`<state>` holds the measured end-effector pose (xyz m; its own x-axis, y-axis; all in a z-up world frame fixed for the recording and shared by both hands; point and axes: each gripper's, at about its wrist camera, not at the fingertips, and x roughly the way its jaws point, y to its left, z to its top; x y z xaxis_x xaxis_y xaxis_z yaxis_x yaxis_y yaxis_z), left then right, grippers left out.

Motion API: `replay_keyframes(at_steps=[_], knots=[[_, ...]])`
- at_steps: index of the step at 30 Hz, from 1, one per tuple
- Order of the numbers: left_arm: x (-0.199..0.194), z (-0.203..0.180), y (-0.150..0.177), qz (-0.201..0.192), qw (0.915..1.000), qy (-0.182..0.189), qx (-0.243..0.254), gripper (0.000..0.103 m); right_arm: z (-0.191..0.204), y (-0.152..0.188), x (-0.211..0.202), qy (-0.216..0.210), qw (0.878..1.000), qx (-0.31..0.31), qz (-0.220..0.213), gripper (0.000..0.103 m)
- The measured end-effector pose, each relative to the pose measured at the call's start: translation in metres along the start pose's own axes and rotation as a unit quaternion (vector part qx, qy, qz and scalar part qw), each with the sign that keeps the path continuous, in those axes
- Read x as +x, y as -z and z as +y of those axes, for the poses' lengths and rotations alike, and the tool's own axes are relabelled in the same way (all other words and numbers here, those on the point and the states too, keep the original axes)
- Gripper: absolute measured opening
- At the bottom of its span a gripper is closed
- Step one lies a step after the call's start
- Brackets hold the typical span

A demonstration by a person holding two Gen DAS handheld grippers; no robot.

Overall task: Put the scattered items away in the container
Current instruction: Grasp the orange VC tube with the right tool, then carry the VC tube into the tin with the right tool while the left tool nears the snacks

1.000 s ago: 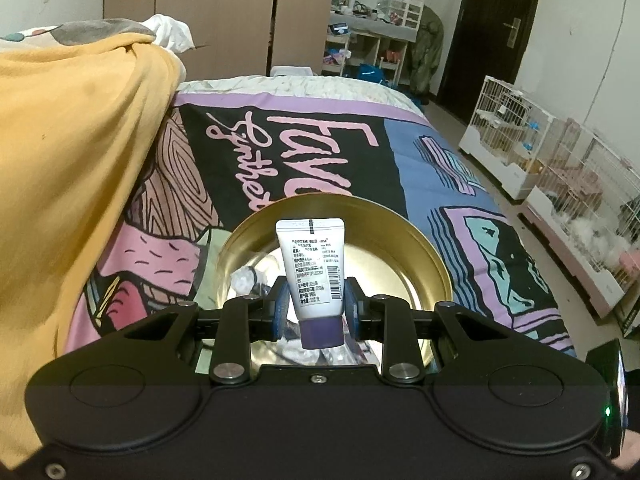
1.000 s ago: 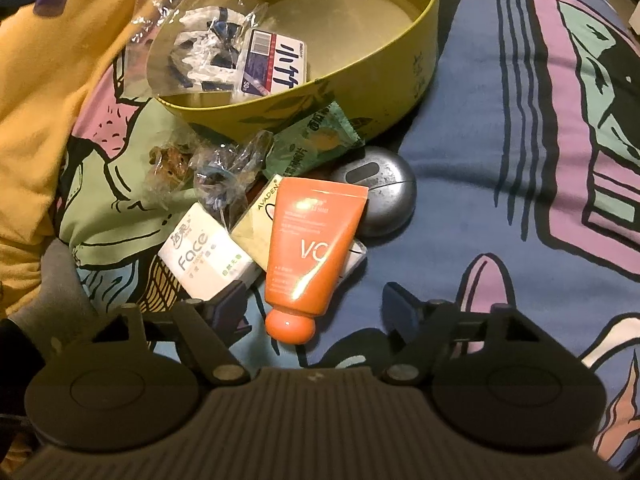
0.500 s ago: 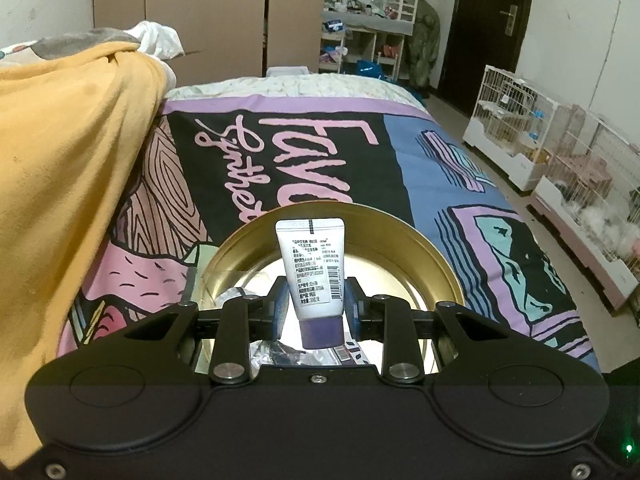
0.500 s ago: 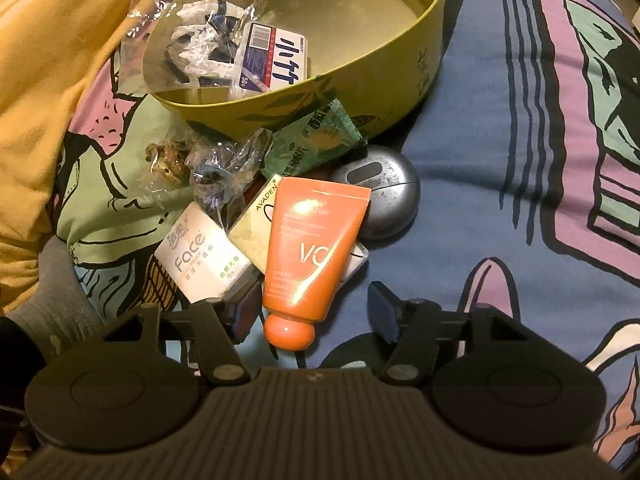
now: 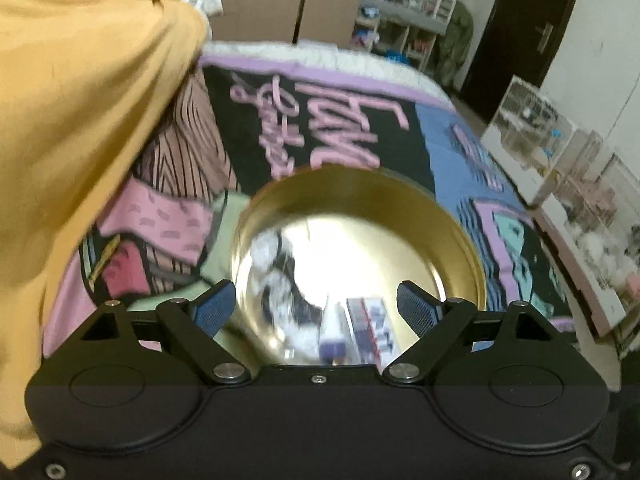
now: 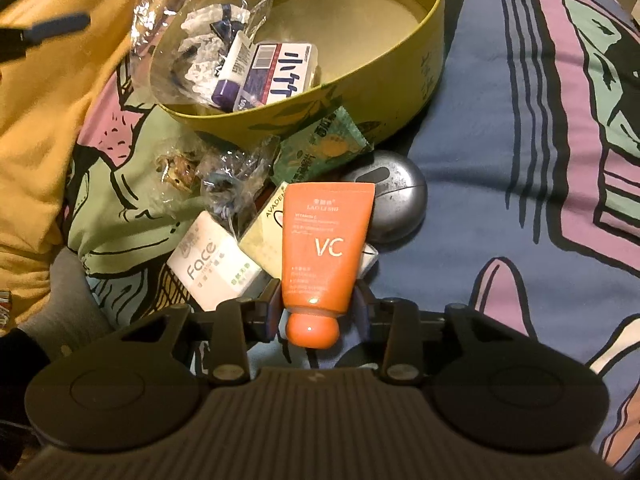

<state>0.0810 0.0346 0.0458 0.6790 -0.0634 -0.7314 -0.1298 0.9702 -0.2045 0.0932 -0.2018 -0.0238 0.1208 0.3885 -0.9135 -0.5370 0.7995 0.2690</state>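
My left gripper hangs over the round gold tin, its jaws opening with nothing between them. The white tube with a purple cap lies inside the tin, beside a blue-and-white box and a clear bag. In front of the tin, my right gripper is closing on the cap end of the orange tube, and both pads touch its sides. Around the orange tube lie a green sachet, a silver round case, a white "Face" box and a crinkled clear packet.
A yellow blanket is heaped along the left of the printed bedspread. Past the bed's right edge stand wire cages on the floor. A pale yellow box lies partly under the orange tube.
My left gripper dropped lower and opened; the white tube fell from it into the tin. My right gripper's jaws closed in from wide apart onto the orange tube.
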Motion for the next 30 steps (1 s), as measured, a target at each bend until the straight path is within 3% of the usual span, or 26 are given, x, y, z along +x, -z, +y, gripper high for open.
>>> replay_keyframes(at_steps=[5,12,30], knots=[[0.015,0.002,0.021,0.056,0.9982,-0.001,0.02,0.087,-0.003,0.0,-0.009,-0.009,1.0,0.009,-0.007,0.04],[0.026,-0.003,0.045,0.096,0.9946,-0.004,0.038,0.086,-0.006,0.001,-0.022,-0.019,1.0,0.017,-0.016,0.039],[0.037,0.01,0.064,0.135,0.9905,-0.009,0.024,0.084,-0.002,-0.002,-0.096,-0.033,0.996,0.006,-0.078,0.039]])
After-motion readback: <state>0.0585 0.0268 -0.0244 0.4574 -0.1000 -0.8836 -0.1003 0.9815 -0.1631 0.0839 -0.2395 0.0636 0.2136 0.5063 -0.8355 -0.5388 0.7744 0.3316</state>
